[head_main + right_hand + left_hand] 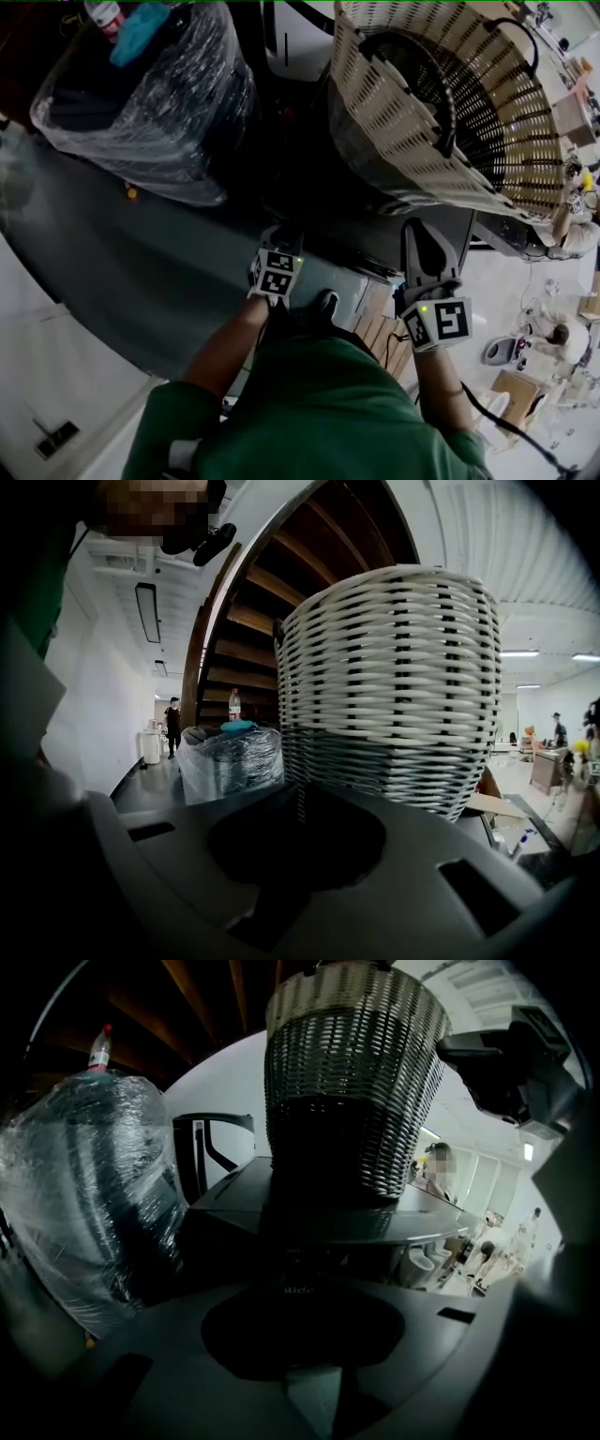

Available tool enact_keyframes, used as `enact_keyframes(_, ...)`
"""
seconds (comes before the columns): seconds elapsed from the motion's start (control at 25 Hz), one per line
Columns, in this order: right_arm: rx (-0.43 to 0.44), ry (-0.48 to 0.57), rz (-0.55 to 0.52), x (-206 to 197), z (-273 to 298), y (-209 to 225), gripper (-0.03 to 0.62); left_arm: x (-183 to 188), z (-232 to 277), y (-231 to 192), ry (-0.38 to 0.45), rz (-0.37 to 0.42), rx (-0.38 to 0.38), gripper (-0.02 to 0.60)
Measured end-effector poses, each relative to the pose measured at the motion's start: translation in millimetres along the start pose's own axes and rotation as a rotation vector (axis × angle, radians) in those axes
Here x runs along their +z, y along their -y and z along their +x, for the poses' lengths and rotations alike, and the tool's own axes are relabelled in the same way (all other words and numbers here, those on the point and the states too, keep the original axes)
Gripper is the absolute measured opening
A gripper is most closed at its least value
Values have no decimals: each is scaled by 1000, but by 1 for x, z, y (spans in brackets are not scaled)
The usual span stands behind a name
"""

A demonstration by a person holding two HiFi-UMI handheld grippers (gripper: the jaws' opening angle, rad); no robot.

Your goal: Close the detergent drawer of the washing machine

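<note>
The dark washing machine (375,234) stands under a white woven basket (441,103), and its detergent drawer is lost in shadow. The left gripper (279,251) and right gripper (424,246) are at its front, fingers clenched on nothing.

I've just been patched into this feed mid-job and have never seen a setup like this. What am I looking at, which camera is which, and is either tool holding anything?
There is no robot: a person in a green top holds a hand-held tool in each hand. The head view looks steeply down from their head. It shows the left tool and the right tool, each with a marker cube. The other two views ride on the tools and look along their jaws. Ahead stands the dark washing machine with a wicker basket on top. A plastic-wrapped bundle stands beside it. Both tools' jaws look closed and hold nothing. I cannot pick out the detergent drawer clearly.
</note>
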State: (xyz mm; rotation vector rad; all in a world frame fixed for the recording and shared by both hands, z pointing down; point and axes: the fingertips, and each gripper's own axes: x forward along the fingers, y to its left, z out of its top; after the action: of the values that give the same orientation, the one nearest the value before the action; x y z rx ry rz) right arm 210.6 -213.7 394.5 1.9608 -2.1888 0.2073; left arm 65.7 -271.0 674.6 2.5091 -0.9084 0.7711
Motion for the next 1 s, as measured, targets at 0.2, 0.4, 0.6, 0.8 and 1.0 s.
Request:
enact_keyframes(0.2, 5, 4, 11, -2, -18, 1, 41, 14, -48, -5, 69, -80, 41, 112)
enact_keyframes(0.4, 6, 23, 12, 1, -36, 6, 40, 85, -101, -4, 258, -66, 88, 112)
enact_keyframes(0.6, 30, 91, 34, 21, -61, 12, 38, 187, -167, 31, 470, 17, 109, 112)
enact_keyframes(0.8, 77, 164, 20, 50, -66, -7, 35, 236, -218, 53, 576, 105, 104, 112)
enact_keyframes(1.0, 120, 234, -1, 77, -79, -16, 35, 262, -259, 83, 661, 143, 96, 112)
